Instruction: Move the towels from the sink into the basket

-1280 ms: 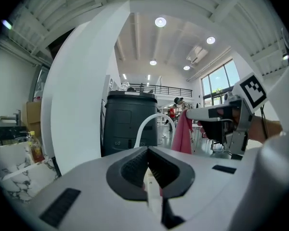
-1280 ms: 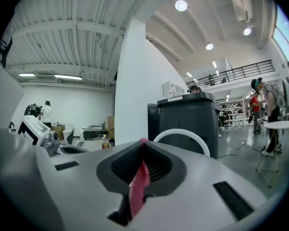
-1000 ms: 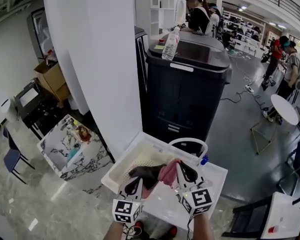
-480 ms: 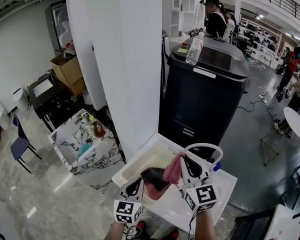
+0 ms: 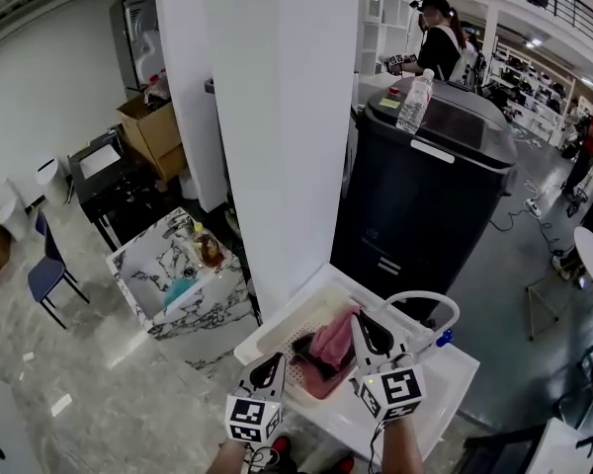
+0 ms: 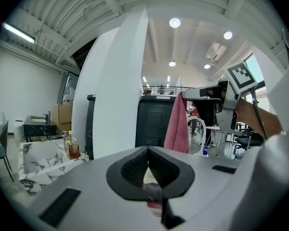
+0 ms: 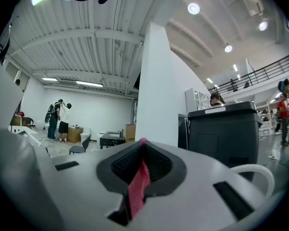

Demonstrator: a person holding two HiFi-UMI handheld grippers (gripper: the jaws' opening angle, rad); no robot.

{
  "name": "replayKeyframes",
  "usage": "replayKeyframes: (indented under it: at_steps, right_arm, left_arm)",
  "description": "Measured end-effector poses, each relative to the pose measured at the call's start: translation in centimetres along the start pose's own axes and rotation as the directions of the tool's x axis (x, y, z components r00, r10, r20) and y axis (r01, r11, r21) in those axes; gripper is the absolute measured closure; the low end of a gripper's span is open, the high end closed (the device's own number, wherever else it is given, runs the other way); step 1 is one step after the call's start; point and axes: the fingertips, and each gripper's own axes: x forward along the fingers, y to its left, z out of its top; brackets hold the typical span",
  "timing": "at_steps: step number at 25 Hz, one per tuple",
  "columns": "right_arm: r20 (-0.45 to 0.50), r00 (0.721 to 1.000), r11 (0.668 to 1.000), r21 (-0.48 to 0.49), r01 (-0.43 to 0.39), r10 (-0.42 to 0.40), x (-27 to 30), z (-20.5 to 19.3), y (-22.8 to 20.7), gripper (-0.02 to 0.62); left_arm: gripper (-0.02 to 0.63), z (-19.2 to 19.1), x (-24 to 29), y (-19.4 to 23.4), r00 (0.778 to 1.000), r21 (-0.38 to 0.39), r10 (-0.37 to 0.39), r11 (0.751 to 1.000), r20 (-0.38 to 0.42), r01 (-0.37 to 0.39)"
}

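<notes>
- Where the head view looks steeply down, the right gripper [image 5: 360,320] is clamped on the pink towel [image 5: 333,340] at lower centre. The perforated basket [image 5: 282,322] lies just to its left, inside the white sink [image 5: 440,378]. The left gripper [image 5: 274,361] is nearer the dark towel [image 5: 304,348]. Where the basin ends and the basket begins is hard to make out.
- Left gripper view: the left gripper [image 6: 147,150] has its jaws together with nothing clearly caught. The pink towel [image 6: 178,124] hangs with its long axis vertical from the right gripper [image 6: 188,94], right of centre.
- Right gripper view: the right gripper [image 7: 143,144] pinches a strip of the pink towel [image 7: 139,184]. Its own body hides the sink and basket.
</notes>
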Motion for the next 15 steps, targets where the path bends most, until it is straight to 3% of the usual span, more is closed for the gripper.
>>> replayKeyframes:
  at_steps: [15]
  right_arm:
    - [-0.163,0.985,0.995,0.089,-0.042,0.056,1.2,-8.9,3.9,0.56]
  left_arm:
    - [0.6,-2.7,-0.9,2.5,0.998,-0.022,0.023,0.999,-0.053,-0.025]
